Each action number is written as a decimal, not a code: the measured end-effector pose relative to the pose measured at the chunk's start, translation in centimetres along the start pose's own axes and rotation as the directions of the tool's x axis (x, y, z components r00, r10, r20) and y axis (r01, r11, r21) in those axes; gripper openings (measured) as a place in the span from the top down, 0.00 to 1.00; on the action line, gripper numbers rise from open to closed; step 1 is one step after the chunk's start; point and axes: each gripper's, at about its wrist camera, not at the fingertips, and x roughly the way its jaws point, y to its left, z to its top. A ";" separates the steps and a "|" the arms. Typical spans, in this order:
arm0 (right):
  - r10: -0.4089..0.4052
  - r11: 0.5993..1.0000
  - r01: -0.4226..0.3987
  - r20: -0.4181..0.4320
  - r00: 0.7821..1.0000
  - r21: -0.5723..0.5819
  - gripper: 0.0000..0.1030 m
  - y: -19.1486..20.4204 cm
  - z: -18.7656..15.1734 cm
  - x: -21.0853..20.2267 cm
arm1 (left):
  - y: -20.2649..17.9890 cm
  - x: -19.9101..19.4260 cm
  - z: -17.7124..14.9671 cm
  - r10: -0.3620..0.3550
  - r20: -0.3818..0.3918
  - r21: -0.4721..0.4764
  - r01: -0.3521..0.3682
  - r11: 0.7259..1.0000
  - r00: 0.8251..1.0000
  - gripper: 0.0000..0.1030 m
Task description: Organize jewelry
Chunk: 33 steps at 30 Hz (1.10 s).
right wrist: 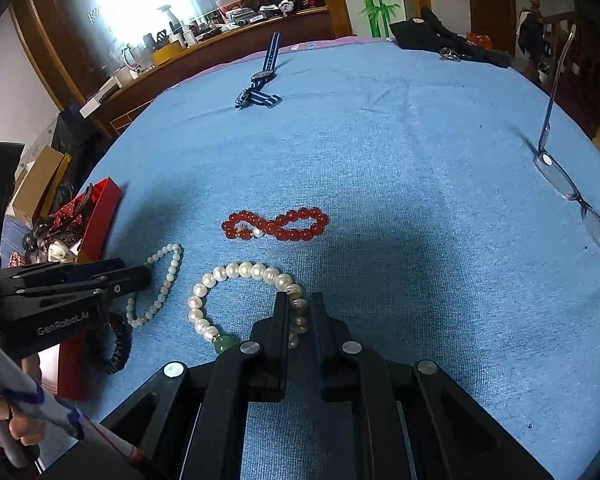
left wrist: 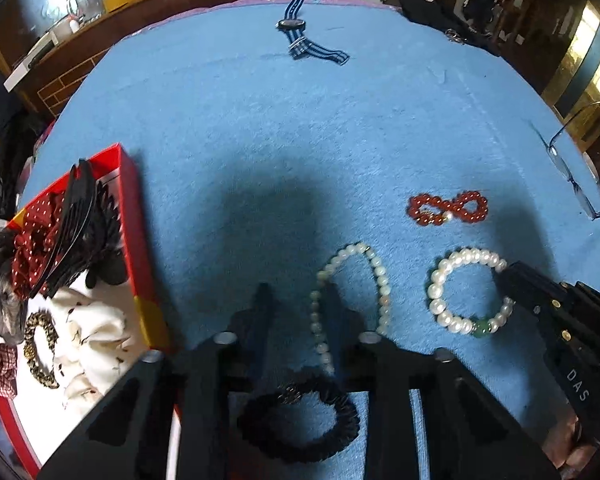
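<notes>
A blue cloth (right wrist: 400,168) covered the table, a red box (left wrist: 142,280) of hair accessories at its left edge. The right gripper (right wrist: 299,312) had its jaws closed on the near-right arc of the white pearl bracelet (right wrist: 236,272), beads pinched between the fingers. The left gripper (left wrist: 298,300) stood nearly closed over bare cloth, the thin pearl strand (left wrist: 350,280) draped just past its right finger, ungripped. A black scrunchie (left wrist: 300,424) lay beneath it, and a red bead bracelet (right wrist: 276,226) lay beyond.

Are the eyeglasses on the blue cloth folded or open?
Partly open. On the eyeglasses, one temple arm stands up from the lenses lying on the blue cloth; the other arm cannot be told.
</notes>
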 end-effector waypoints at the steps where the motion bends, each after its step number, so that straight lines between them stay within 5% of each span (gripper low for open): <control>1: 0.001 1.000 -0.001 0.000 1.000 0.000 0.90 0.0 0.0 0.0 | -0.1 0.0 0.0 0.001 0.006 0.005 -0.001 1.000 1.000 0.91; 5: 0.008 1.000 -0.008 0.001 1.000 0.008 0.90 -0.1 0.0 -0.1 | -1.2 -0.1 -0.3 0.019 0.040 0.028 -0.020 0.999 0.999 0.95; 8: 0.015 1.000 -0.016 0.008 1.000 0.016 0.90 -0.3 0.0 -0.2 | -1.1 -0.4 -0.7 -0.029 0.048 0.007 0.029 1.000 0.998 0.95; 23: 0.087 0.996 -0.092 0.202 0.976 0.014 0.90 0.0 0.4 -4.4 | -1.4 -7.0 -1.4 -0.121 0.186 0.018 0.120 0.993 0.975 0.95; 33: 0.106 0.993 -0.113 0.239 0.965 0.016 0.90 0.2 0.5 -5.2 | -1.6 -9.1 -2.5 -0.135 0.213 0.031 0.131 0.991 0.968 0.95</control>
